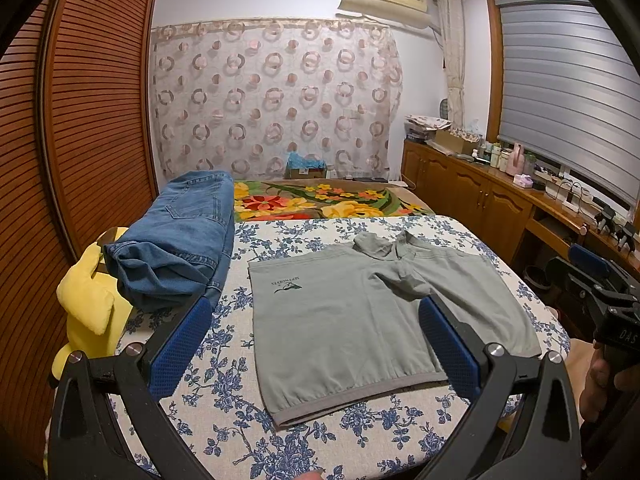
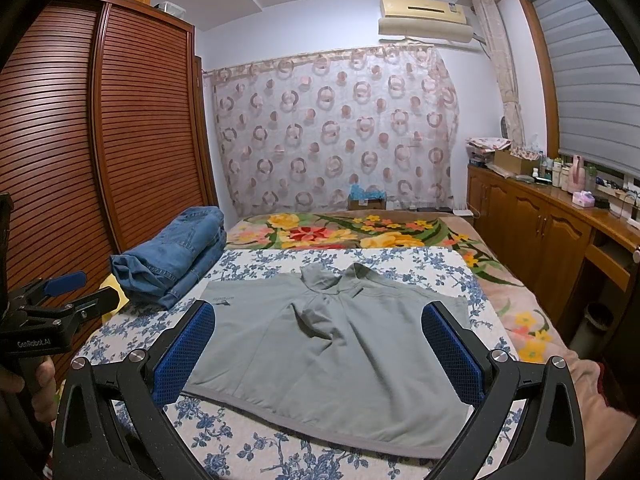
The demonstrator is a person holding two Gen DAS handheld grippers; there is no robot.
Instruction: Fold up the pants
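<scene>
Folded blue jeans [image 1: 180, 240] lie in a stack at the left edge of the bed, also in the right wrist view [image 2: 176, 256]. A grey polo shirt [image 1: 360, 320] lies flat, partly folded, on the blue floral sheet [image 1: 224, 424]; it also shows in the right wrist view [image 2: 332, 356]. My left gripper [image 1: 316, 344] is open and empty above the shirt's near hem. My right gripper [image 2: 320, 352] is open and empty, its fingers on either side of the shirt. Each gripper shows in the other's view, the right one [image 1: 592, 276] and the left one [image 2: 64, 292].
A yellow plush toy [image 1: 88, 308] sits at the bed's left edge by the jeans. A louvred wooden wardrobe [image 1: 80, 120] stands left. A flower-print blanket [image 1: 320, 200] covers the far bed. Wooden cabinets [image 1: 480, 196] with bottles line the right wall.
</scene>
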